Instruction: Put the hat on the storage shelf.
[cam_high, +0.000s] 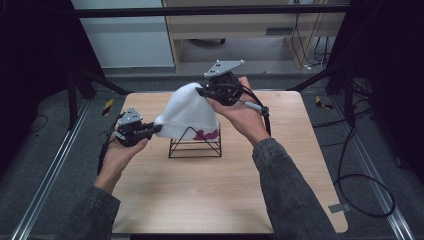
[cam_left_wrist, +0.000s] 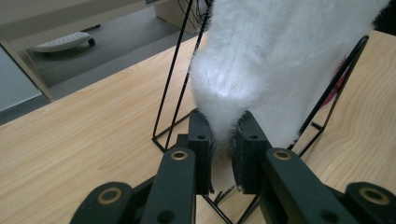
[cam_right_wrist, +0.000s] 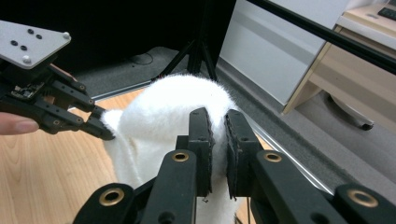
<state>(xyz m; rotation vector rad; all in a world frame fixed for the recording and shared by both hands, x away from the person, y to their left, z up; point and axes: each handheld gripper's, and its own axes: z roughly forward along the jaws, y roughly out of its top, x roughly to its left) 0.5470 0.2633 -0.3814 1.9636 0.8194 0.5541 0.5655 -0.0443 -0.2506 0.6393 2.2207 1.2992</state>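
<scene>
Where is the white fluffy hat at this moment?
In the high view, the white fluffy hat sits over the black wire stand at the table's middle, pinched by the left gripper and the right gripper.

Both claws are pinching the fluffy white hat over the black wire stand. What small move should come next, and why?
Probably ease both claws downward together. The left claw and right claw each grip an edge of the fluffy white hat, which drapes only the top of the black wire triangular stand.
</scene>
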